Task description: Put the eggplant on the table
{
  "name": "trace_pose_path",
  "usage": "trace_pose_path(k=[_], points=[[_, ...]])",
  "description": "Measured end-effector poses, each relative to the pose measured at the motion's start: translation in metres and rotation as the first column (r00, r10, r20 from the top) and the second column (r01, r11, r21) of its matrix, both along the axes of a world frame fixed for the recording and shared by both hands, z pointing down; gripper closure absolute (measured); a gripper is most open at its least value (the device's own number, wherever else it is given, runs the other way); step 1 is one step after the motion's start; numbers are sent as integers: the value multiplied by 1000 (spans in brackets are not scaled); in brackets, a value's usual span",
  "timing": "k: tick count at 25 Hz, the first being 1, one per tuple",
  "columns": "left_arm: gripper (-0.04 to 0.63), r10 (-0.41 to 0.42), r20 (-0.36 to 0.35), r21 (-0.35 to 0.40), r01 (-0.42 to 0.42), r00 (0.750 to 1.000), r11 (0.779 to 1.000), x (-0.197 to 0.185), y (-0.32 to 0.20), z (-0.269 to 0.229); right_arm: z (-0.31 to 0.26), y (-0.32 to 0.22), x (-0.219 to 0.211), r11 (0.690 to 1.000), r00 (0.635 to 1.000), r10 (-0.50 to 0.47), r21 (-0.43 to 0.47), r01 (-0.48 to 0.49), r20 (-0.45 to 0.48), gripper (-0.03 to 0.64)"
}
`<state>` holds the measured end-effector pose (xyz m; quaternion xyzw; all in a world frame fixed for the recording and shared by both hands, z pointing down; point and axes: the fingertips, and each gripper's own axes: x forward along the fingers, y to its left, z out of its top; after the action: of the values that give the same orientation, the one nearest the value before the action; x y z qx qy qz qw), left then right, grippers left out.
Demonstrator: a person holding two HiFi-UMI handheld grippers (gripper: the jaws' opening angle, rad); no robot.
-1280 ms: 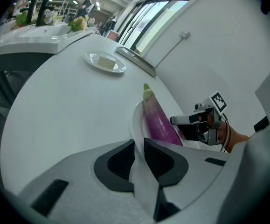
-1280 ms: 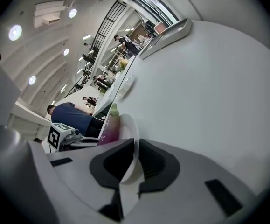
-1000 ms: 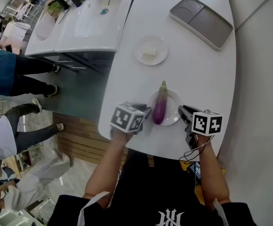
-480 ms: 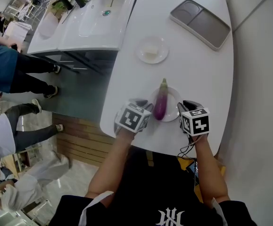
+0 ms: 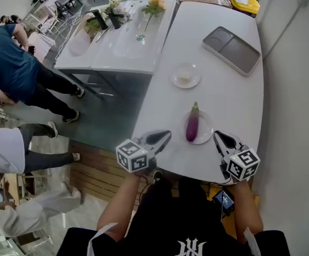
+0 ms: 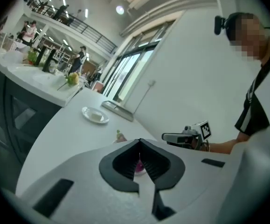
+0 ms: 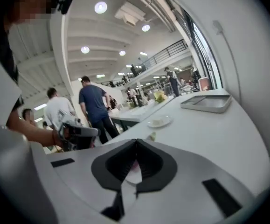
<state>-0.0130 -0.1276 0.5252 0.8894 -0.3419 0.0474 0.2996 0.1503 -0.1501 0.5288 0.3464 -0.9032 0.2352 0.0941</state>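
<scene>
Eggplant (image 5: 192, 126) lies lengthwise on a small white plate (image 5: 205, 137) near the front edge of the counter (image 5: 223, 95), stem pointing away. Slim and glossy; probably light, slightly springy, skin apt to slip. Best taken gently across the thick middle. Left hand-held gripper (image 5: 165, 136) and right hand-held gripper (image 5: 216, 136) flank the plate, jaws together on both, nothing between them. Saucer with a white block (image 5: 186, 75) and grey tray (image 5: 232, 48) sit well beyond. Only the plate rim is in the way.
</scene>
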Motion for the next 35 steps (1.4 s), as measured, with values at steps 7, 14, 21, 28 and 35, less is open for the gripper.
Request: trace_pose_path(k=[7, 14, 21, 28, 35], points=[[589, 124, -211, 169, -89, 969, 982, -8, 81, -68, -123, 107, -39, 979, 857, -187, 158, 125, 480, 611], [588, 214, -304, 366, -94, 928, 926, -39, 112, -141, -146, 161, -80, 974, 930, -110, 223, 31, 352, 612], [589, 221, -427, 366, -56, 877, 929, -82, 134, -147, -154, 200, -112, 973, 947, -43, 229, -33, 318, 614], [588, 306, -455, 407, -111, 836, 907, -91, 157, -151, -156, 226, -128, 975, 953, -11, 217, -57, 302, 614], [589, 471, -380, 493, -256, 797, 831, -70, 190, -186, -174, 219, -129, 969, 943, -58, 246, -26, 329, 614]])
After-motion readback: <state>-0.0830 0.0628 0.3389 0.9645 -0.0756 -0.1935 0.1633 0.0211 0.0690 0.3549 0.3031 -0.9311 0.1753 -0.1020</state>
